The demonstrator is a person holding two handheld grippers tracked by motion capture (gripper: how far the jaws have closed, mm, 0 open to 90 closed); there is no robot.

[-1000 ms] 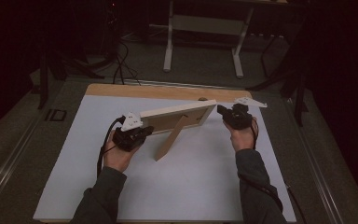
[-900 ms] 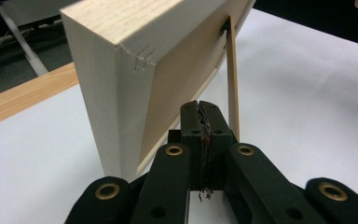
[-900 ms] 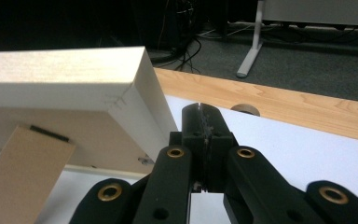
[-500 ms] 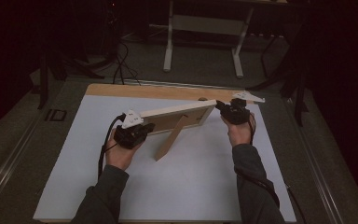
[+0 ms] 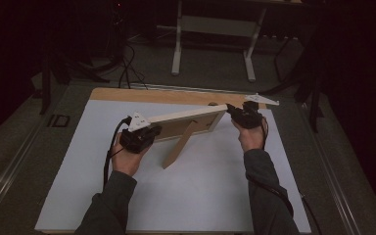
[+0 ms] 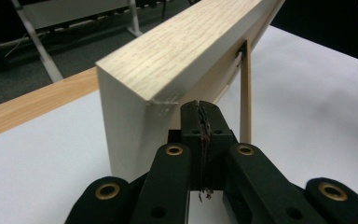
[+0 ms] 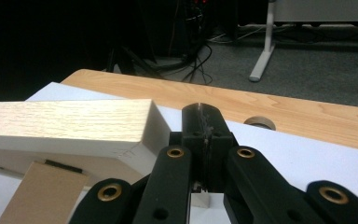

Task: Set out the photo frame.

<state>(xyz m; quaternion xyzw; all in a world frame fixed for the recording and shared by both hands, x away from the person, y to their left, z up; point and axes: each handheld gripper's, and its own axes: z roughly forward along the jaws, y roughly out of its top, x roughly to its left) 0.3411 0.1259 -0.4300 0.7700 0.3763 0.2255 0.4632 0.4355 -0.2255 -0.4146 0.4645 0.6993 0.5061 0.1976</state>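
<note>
Wooden frame (image 5: 183, 122) standing on white sheet (image 5: 210, 186) over table (image 5: 127, 94), stand leg (image 5: 178, 147) propping it toward me. I'm pressing my left tool (image 5: 144, 134) and right tool (image 5: 235, 113), jaws clenched together, against its opposite ends. Hole (image 7: 259, 122) in table beyond right tool.

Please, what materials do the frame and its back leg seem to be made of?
The frame looks like pale wood, matte and unvarnished: a fine oak-like grain runs along its edge, though it could be a printed veneer. The leg looks like plain brown fibreboard or card: flat, smooth, without grain.
</note>
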